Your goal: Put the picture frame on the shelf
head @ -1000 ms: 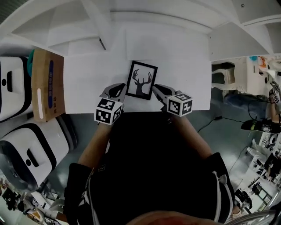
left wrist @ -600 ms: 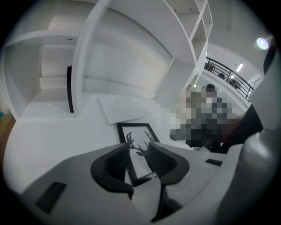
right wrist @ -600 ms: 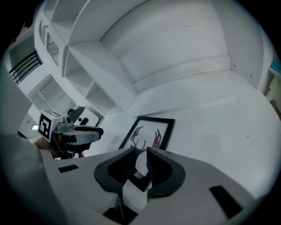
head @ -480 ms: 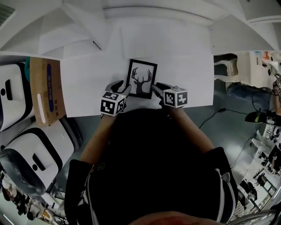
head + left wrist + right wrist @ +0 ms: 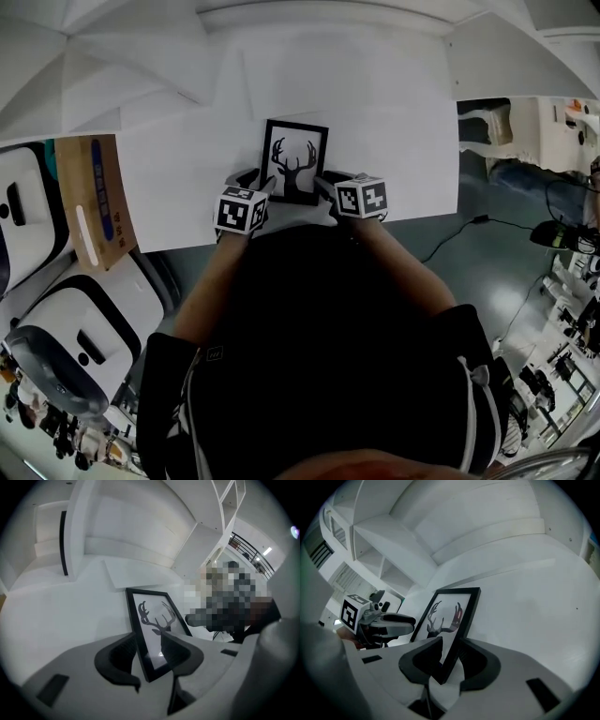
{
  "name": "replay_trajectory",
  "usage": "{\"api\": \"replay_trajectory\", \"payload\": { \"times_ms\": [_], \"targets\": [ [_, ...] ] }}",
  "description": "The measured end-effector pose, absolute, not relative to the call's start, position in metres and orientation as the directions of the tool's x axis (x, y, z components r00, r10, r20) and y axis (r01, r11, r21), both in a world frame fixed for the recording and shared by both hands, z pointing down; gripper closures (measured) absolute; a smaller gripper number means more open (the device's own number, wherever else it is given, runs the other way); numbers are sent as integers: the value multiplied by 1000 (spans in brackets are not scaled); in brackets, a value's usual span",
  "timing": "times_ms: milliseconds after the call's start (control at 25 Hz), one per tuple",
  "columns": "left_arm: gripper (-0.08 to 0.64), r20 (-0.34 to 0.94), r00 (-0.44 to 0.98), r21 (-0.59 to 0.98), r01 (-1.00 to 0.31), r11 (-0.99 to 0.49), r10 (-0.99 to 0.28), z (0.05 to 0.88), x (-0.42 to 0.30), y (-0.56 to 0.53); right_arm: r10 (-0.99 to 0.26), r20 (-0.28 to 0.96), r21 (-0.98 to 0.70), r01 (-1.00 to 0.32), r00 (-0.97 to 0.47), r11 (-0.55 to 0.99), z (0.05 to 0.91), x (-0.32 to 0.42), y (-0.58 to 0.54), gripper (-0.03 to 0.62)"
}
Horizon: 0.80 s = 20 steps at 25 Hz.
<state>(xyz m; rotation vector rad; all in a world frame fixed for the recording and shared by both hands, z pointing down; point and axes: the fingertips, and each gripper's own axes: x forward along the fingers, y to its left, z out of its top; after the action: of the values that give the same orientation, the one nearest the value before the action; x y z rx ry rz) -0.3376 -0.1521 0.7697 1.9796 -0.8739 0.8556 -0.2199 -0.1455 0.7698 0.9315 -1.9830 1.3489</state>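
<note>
Picture frame [image 5: 294, 161], black border with an antler print, lies on the white table [image 5: 403, 150] near the edge closest to me. The white shelf [image 5: 122, 75] stands beyond it.

Left gripper [image 5: 149, 651]: jaws have just been opening and are now spread wide. They straddle the frame's near left corner and I see no squeeze on it.

Right gripper [image 5: 450, 657]: jaws have also just been opening and stand apart. The frame's near right corner sits loose between them.
</note>
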Motion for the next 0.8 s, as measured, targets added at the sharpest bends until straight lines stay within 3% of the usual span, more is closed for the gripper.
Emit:
{"api": "replay_trajectory", "payload": {
  "times_ms": [800],
  "targets": [
    [397, 849, 425, 246, -843, -479, -312, 778, -333, -161, -199, 790, -523, -807, -580, 276, 790, -219, -144, 488]
  ]
}}
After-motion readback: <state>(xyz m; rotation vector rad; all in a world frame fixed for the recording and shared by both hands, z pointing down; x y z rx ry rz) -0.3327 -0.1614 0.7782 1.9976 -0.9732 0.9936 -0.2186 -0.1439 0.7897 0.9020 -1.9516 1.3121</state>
